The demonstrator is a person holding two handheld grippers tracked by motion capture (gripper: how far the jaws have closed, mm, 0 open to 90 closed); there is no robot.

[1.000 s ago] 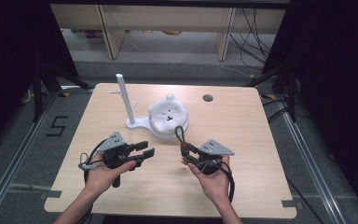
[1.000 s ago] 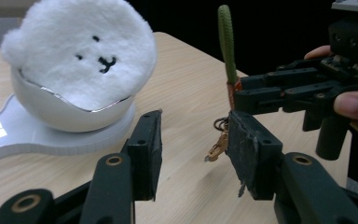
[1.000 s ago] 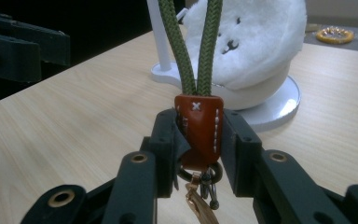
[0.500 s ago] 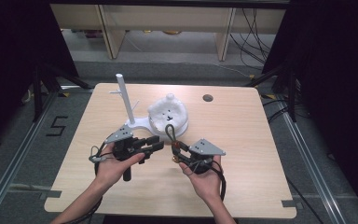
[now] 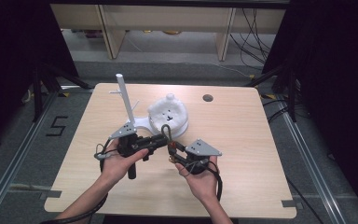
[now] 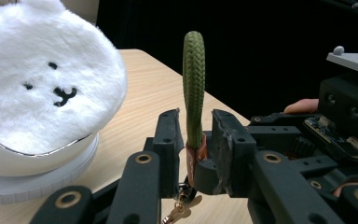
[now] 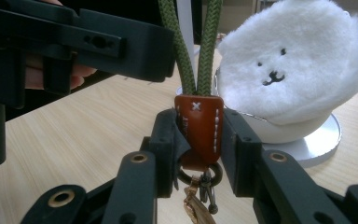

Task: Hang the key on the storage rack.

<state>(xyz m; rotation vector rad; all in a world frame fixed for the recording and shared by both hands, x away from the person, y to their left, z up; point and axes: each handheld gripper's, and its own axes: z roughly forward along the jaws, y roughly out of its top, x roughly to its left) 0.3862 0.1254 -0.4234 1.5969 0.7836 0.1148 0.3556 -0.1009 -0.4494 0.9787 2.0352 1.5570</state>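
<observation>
A keychain with a green braided cord loop (image 7: 200, 46), a brown leather tab (image 7: 198, 128) and a metal ring with a clasp (image 7: 200, 186) stands upright above the table's middle. My right gripper (image 7: 200, 126) is shut on the tab's two edges, and it sits right of the loop (image 5: 166, 130) in the high view. My left gripper (image 6: 198, 135) comes in from the side, open by a narrow gap. Its jaws flank the cord (image 6: 194, 93) just above the tab (image 6: 195, 156). Both grippers meet in front of the plush bear (image 5: 168, 114).
The white plush bear face (image 7: 293, 65) rests on a round white base (image 6: 32, 182) just behind the grippers. A white post with small pegs (image 5: 125, 100) rises to the bear's left. A round hole (image 5: 208, 98) marks the table's far side.
Both grippers have moved forward and inward, toward the bear. The left one has closed the gap to the keychain that the right one holds, and its jaws now flank the cord.
</observation>
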